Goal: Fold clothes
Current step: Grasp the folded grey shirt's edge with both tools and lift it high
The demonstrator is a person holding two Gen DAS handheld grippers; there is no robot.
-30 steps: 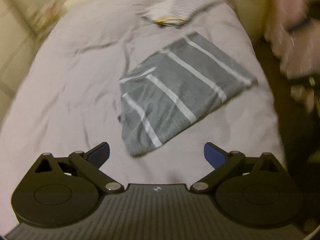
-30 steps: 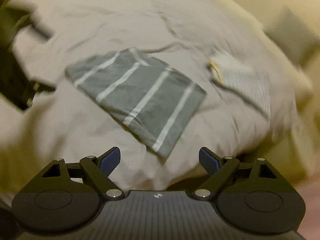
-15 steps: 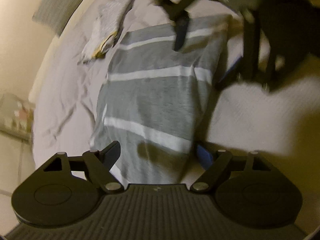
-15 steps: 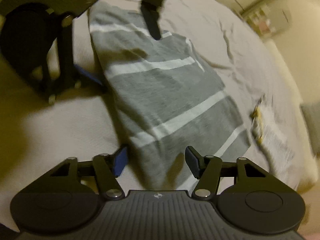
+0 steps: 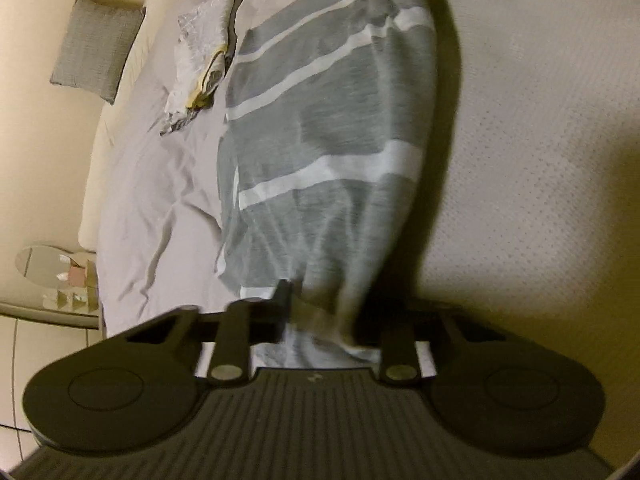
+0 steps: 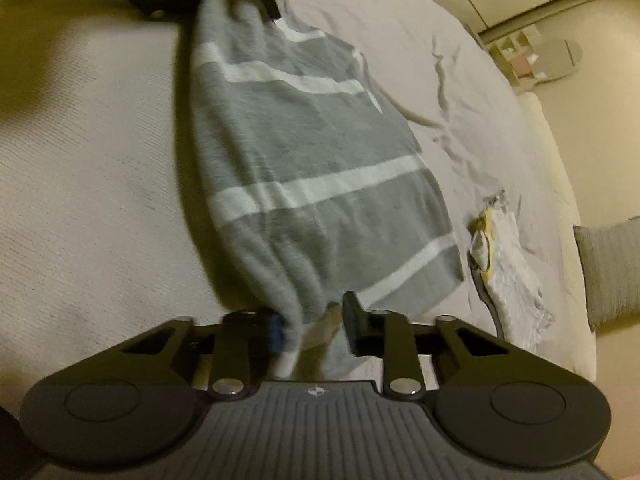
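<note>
Grippers face-to-face, both clamping striped garment (image 5: 320, 128) ends

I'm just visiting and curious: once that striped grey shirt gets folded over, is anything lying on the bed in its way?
Nothing visible blocks it. The grey striped shirt is pinched at opposite ends by the left gripper and the right gripper. The only other item, a folded white garment, lies beside the shirt's far edge on the sheet.
</note>
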